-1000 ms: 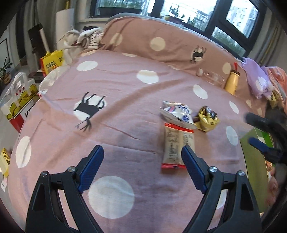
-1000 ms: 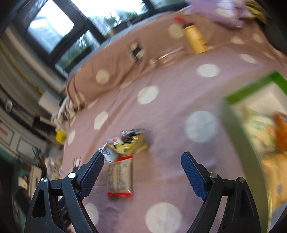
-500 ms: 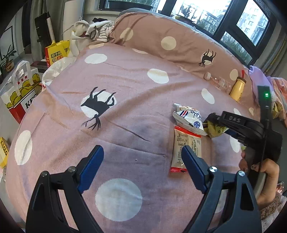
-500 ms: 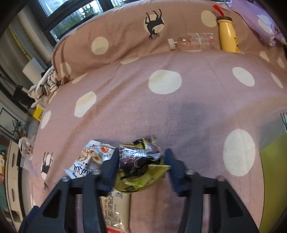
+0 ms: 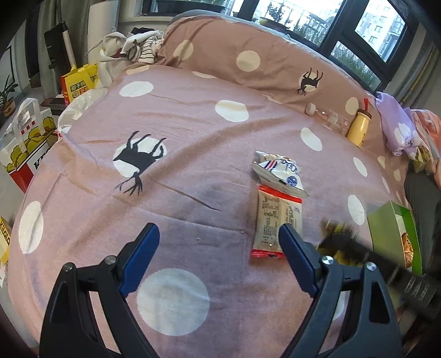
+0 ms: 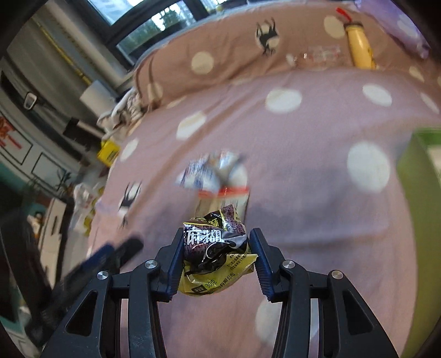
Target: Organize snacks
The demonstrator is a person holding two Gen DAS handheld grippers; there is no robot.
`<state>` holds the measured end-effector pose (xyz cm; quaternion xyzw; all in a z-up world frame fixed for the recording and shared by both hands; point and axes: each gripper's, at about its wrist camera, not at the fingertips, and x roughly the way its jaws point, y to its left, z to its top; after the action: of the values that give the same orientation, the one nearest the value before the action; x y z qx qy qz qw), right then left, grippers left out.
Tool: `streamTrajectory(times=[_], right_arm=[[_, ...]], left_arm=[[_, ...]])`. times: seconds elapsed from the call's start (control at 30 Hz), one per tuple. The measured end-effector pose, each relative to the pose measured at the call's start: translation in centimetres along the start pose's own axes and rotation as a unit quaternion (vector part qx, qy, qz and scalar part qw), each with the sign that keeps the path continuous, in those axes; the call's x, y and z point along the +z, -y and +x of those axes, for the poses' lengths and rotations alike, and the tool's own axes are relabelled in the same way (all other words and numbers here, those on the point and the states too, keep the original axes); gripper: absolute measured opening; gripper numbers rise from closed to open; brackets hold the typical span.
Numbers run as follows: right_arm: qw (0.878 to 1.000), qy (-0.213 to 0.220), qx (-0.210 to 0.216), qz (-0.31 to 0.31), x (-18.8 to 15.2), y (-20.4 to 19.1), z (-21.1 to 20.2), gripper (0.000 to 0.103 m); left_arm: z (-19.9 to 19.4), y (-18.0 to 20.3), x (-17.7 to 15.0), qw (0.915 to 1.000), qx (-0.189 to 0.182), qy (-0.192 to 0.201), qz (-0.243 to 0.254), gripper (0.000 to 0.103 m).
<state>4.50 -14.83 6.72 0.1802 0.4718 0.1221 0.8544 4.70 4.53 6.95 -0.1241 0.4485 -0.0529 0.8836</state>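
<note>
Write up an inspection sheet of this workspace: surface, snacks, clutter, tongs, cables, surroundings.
Surface: pink polka-dot bedspread with deer prints, creased.
Job's things: white snack bag overlapping the top of the red-edged beige packet, both on the bedspread; yellow-and-black snack packet held; green box at the right, with snacks inside.
Clutter: yellow bottle and clear bottle by the pillow.
Tongs: left tongs open, hovering above the bedspread; right tongs shut on the yellow-and-black packet, lifted off the bedspread.
Cables: nothing seen.
Surroundings: windows behind, shopping bags beside the bed.
</note>
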Motion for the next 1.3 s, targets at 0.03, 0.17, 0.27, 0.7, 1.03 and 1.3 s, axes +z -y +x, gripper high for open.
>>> streamTrajectory(times=[0.03, 0.17, 0.27, 0.7, 1.03, 1.3], right_arm=[[1.0, -0.008, -0.003, 0.006, -0.7, 0.2, 0.2, 0.048], [0.998, -0.043, -0.036, 0.002, -2.2, 0.8, 0.7, 0.05], [0.999, -0.032, -0.022, 0.017, -2.1, 1.5, -0.6, 0.065], [0.994, 0.034, 0.075, 0.074, -2.0, 4.2, -4.3, 0.073], [0.992, -0.014, 0.104, 0.075, -2.3, 3.7, -0.9, 0.07], [0.992, -0.048, 0.086, 0.077, -2.6, 3.9, 1.2, 0.059]], left_arm=[[0.0, 0.2, -0.1, 1.0, -0.002, -0.001, 0.003, 0.088], [-0.1, 1.1, -0.5, 0.9997, -0.001, -0.003, 0.023, 0.088], [-0.1, 1.7, -0.9, 0.9994, -0.011, -0.007, 0.033, 0.088], [0.0, 5.9, -3.2, 0.9864, -0.139, -0.06, 0.064, 0.088], [1.9, 8.0, -5.0, 0.9802, -0.145, -0.098, 0.092, 0.082], [3.0, 8.5, -5.4, 0.9736, -0.174, -0.121, 0.086, 0.058]])
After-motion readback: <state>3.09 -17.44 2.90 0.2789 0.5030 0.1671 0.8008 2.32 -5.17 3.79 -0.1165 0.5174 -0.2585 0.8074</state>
